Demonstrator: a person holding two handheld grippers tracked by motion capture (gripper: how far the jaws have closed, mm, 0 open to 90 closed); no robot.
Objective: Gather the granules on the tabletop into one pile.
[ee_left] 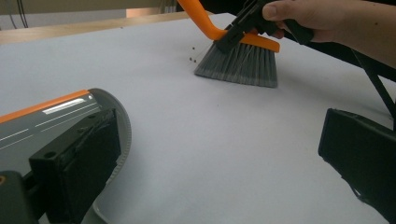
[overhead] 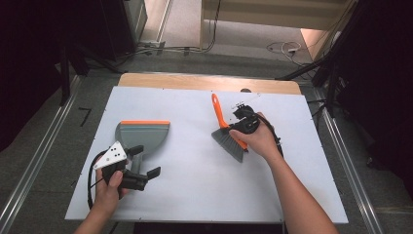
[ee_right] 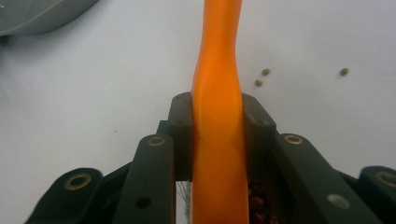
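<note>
A grey dustpan (overhead: 143,132) with an orange front lip lies on the white table at the left. My left gripper (overhead: 144,161) is open at its handle end; in the left gripper view (ee_left: 215,154) the dustpan (ee_left: 51,122) sits behind the left jaw and bare table shows between the jaws. A hand brush (overhead: 228,139) with an orange handle and grey bristles stands bristles-down right of centre. My right gripper (overhead: 233,127) is shut on its handle (ee_right: 218,116), which the jaws clamp from both sides. Small brown pellets (ee_right: 265,72) lie on the table beside the brush.
The white board (overhead: 204,185) covers a wooden table with its far edge (overhead: 195,80) exposed. Metal rails run along both sides on the floor. The brush (ee_left: 238,65) and the right hand stand across the table in the left gripper view.
</note>
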